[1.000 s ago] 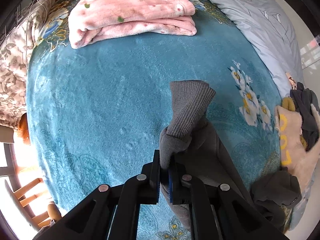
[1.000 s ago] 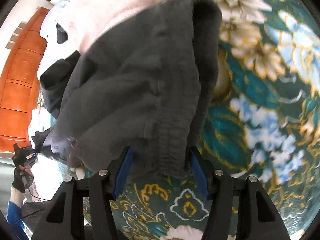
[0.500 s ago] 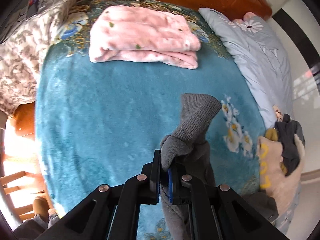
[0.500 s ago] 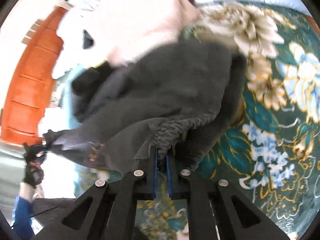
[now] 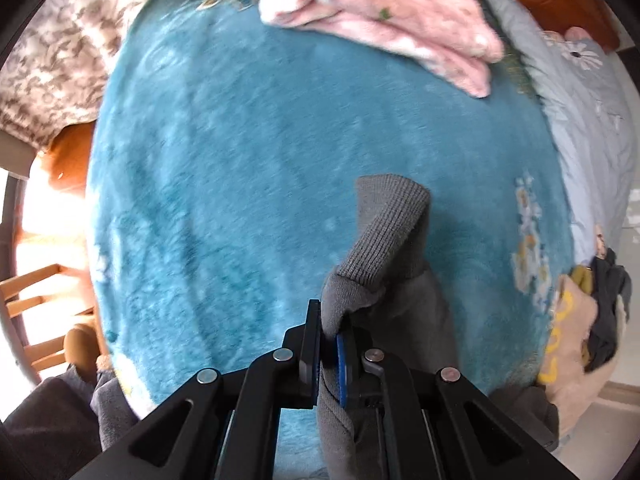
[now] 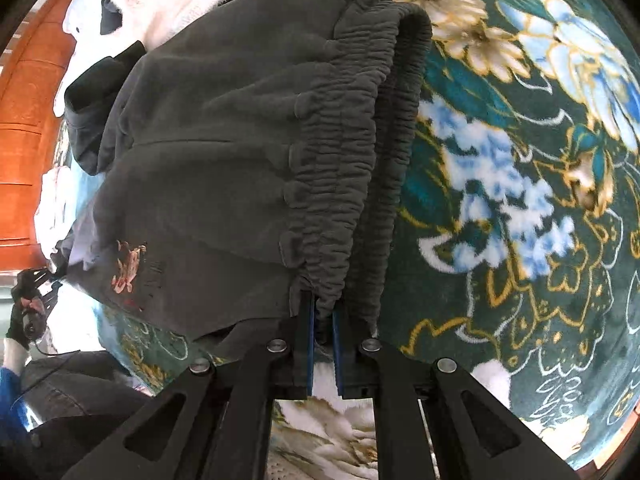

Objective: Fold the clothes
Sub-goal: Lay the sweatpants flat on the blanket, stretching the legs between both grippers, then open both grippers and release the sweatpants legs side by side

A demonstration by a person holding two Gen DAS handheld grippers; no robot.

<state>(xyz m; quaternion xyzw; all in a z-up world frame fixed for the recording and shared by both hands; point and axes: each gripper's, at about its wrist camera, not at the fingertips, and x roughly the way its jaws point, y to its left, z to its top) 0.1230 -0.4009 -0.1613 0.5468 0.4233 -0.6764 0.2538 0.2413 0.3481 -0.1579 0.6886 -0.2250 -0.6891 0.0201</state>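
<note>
We hold the dark grey sweatpants [image 6: 224,152] with both tools over the bed, which is covered by a teal plush blanket [image 5: 248,184] with a floral border. Our left tool [image 5: 329,344] is clamped on the leg end, just behind its ribbed grey cuff [image 5: 386,232], which sticks up and away from the pads. Our right tool [image 6: 323,320] is clamped on the gathered elastic waistband [image 6: 344,184], with the rest of the garment spreading off to the left in that view. A folded pink fleece blanket [image 5: 384,20] lies at the far end of the bed, and a beige garment with yellow lettering [image 5: 568,344] sits at the bed's right edge.
</note>
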